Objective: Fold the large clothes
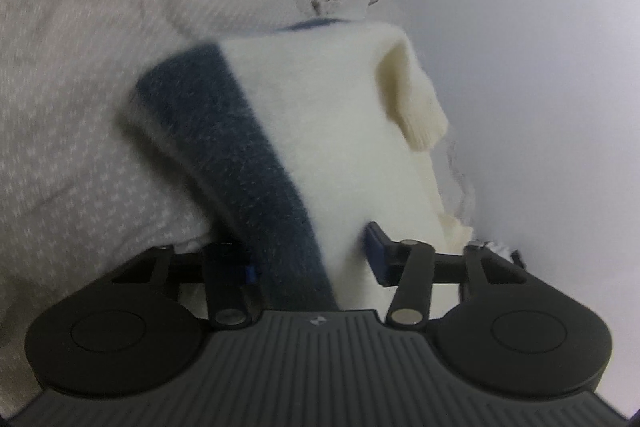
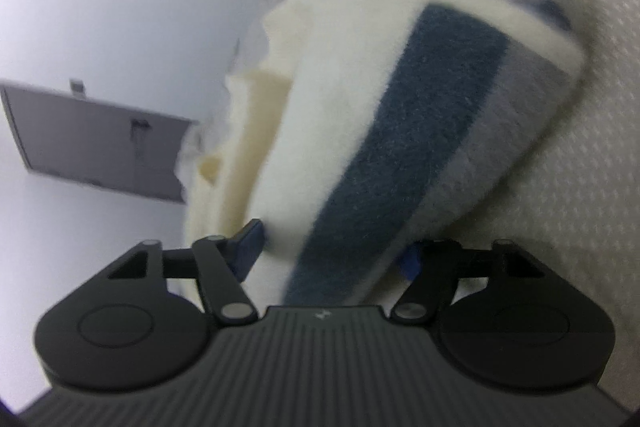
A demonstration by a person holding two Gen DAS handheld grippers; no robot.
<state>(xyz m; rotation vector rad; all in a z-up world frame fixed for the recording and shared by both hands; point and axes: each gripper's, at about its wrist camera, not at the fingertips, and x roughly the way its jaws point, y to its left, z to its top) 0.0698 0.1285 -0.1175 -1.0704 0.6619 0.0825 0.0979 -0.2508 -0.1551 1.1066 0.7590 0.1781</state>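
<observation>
Here, my left gripper (image 1: 310, 261) and right gripper (image 2: 332, 251) each pinch the striped sweater (image 1: 304, 131). Its length runs straight ahead from both sets of fingers

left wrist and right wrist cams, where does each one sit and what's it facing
Left wrist: sits on the left tool, facing along its fingers at a folded cream and navy sweater on patterned bedding; only the tool shows.
Right wrist: sits on the right tool, tilted, facing the sweater with white bedding and a wall with a grey door; only the tool shows.
Shared: the sweater, bunched between both tools' fingers.
</observation>
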